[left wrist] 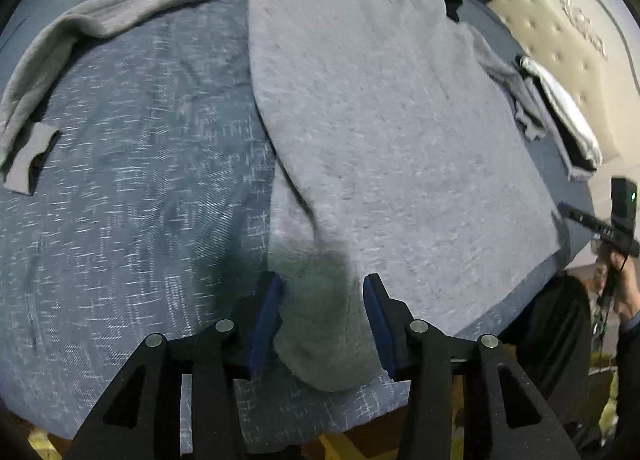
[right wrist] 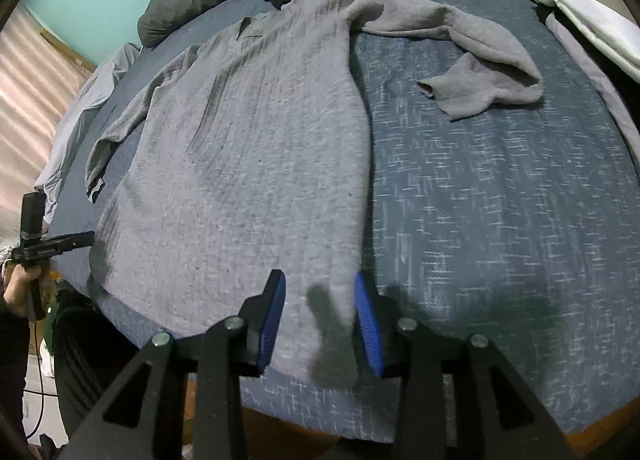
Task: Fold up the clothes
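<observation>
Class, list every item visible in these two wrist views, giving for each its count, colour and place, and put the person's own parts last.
Knitted grey sweater: one, grey, spread flat on the bed, one sleeve lying out to the side.
Speckled blue bedspread: one, blue with white flecks, under the sweater.
Folded white and black clothes: one stack, at the bed's edge.
Dark pillow: one, dark grey, at the far end.
Tufted beige headboard: one, beside the bed.
Left gripper: fingers open over the sweater's hem.
Right gripper: fingers open over the hem.
</observation>
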`<state>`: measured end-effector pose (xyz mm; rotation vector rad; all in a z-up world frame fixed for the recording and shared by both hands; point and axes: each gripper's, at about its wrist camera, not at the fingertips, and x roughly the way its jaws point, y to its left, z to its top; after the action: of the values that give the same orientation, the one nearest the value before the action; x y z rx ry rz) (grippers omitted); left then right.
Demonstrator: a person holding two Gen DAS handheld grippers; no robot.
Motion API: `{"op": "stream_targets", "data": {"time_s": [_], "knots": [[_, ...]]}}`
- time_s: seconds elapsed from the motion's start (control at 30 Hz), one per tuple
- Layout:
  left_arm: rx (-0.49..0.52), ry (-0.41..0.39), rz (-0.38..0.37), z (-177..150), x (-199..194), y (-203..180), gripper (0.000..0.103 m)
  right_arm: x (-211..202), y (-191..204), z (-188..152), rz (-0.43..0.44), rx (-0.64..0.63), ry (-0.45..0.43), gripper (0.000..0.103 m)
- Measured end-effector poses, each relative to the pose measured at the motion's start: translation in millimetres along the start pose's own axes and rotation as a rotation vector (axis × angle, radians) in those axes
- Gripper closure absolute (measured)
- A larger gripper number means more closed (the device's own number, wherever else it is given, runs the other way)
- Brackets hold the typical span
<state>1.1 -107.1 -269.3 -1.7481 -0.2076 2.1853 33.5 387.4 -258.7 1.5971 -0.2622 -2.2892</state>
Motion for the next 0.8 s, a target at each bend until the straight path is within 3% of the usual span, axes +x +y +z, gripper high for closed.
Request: {"op": "stream_targets", "data": {"time_s": [0.07,0.13,0.2,0.37,0.4,0.43,0.47,0.6,0.67,0.8], "knots": [[0.020,0.012,0.010,1,5,-3,0.058,6,3,1,0.001,-0.001,0.009,0.067],[0.030,0.015,0.016,0,6,-4,0.082,12,2,2,-0.001,0.001,0.019,0.067],[0.037,0.009,0.010,0,5,-5,0.096,19,1,2,0.003,0.008,0.029,0.067],[0.015,-0.044,-0.076,-2,-17,-5,0.098,27,3,1,0.028,-0.004,0.038,0.068],[0.000,-0.060,-0.105,-3,-24,-3,0.098,26,3,1,0.038,-0.010,0.037,0.072],[-0.021,-0.074,-0.137,-4,-31,-1,0.098,25,4,0,0.046,-0.016,0.034,0.092],[-0.057,-0.094,-0.182,-5,-39,4,0.098,22,4,0,0.048,-0.022,0.027,0.098],[-0.180,-0.168,-0.316,-13,-67,25,0.098,-4,-2,4,0.112,-0.007,-0.030,0.103],[-0.207,-0.191,-0.330,-15,-73,35,0.098,-22,-3,7,0.140,-0.018,-0.062,0.103],[-0.239,-0.180,-0.277,-18,-64,48,0.098,-38,-8,11,0.113,-0.026,-0.075,0.103]]}}
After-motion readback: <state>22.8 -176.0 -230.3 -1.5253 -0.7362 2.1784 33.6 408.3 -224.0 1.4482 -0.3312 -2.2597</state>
